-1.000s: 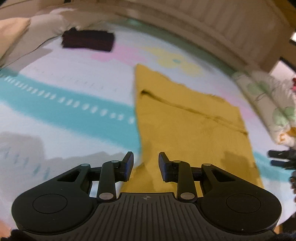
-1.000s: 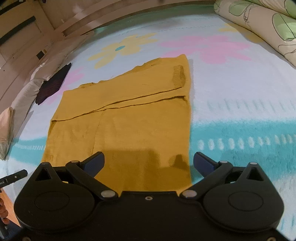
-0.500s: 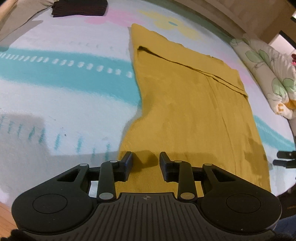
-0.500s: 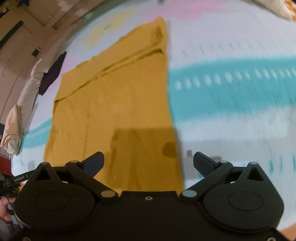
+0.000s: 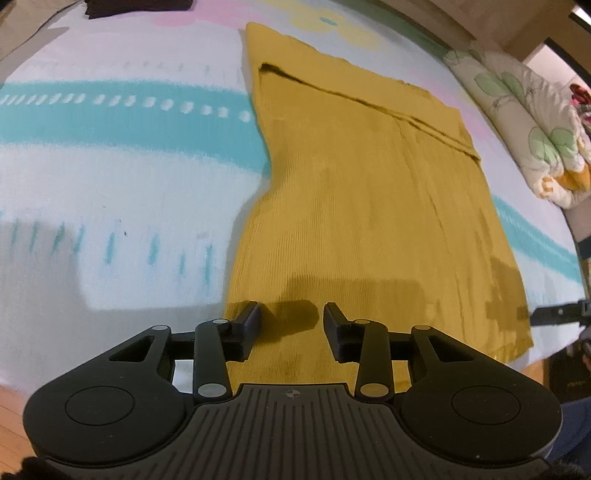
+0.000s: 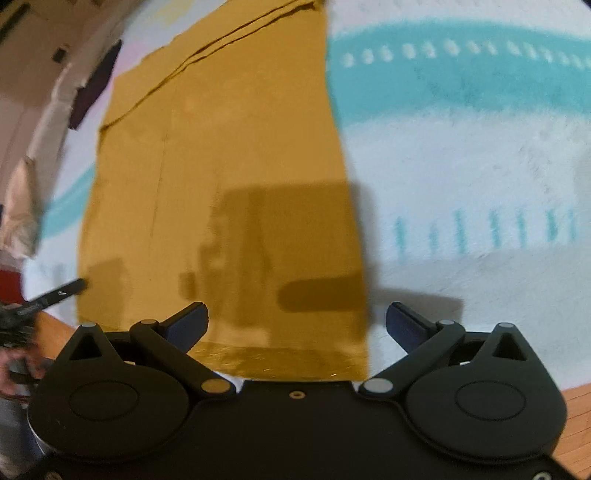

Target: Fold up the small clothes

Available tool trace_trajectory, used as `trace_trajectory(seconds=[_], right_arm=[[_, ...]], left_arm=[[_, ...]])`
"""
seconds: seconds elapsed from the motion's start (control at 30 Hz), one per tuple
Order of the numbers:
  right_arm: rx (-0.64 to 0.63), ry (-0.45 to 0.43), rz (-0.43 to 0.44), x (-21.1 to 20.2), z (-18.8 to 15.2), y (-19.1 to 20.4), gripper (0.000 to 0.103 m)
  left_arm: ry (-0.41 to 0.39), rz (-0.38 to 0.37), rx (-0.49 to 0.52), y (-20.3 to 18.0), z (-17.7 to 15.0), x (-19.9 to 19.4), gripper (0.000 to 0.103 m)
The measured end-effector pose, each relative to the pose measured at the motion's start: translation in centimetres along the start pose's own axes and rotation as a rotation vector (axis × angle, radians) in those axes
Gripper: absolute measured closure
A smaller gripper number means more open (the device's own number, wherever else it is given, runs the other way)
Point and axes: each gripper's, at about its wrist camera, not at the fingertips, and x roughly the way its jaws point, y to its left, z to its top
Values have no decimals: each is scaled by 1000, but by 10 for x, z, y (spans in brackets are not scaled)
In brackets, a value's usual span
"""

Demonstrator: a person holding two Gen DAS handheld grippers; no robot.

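A mustard-yellow ribbed garment point(image 5: 362, 192) lies flat on the bed, with one part folded across its far end. In the right wrist view the same garment point(image 6: 221, 155) fills the middle. My left gripper point(image 5: 291, 321) hovers over the garment's near left corner; its jaws are opening and nothing is between them. My right gripper point(image 6: 295, 321) stands wide open above the near right corner, over the hem, and holds nothing. The tip of the other gripper point(image 5: 554, 314) shows at the right edge of the left wrist view.
The bedsheet point(image 5: 110, 166) is white with teal stripes and pastel flowers. A dark folded cloth point(image 5: 136, 5) lies at the far left. A floral quilt point(image 5: 535, 122) is rolled along the right side. Wooden floor point(image 6: 576, 413) shows past the bed's near edge.
Both grippers have tipped downward and come closer to the garment's near hem. The left jaws have spread a little wider. The right jaws stayed wide.
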Motion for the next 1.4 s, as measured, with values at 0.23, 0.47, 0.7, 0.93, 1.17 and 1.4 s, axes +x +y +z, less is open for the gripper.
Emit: trace_trajectory(seconds=[0.23,0.47,0.7,0.93,1.17,1.4], right_arm=[[10,21,8,12,-2,3,0],[-13,31,-23,17,-4,12,0],[-28,12,-77,14,-5,16,23],[-22,12,-70,13,-5,14,24],[-30,18,-59,13,-3,13,24],[-34,21,-53,12,-3,7,24]], left_arm=[[10,-33,7,-1,-4,1,52],[12,-51,-22,0,-2,3,53],[-25,-16,-79,7,6,-10,53],[4,57,-78,9,1,-6,52],[17,70,-81,13,2,-4,51],[21,98,12,-5,-1,6,43]])
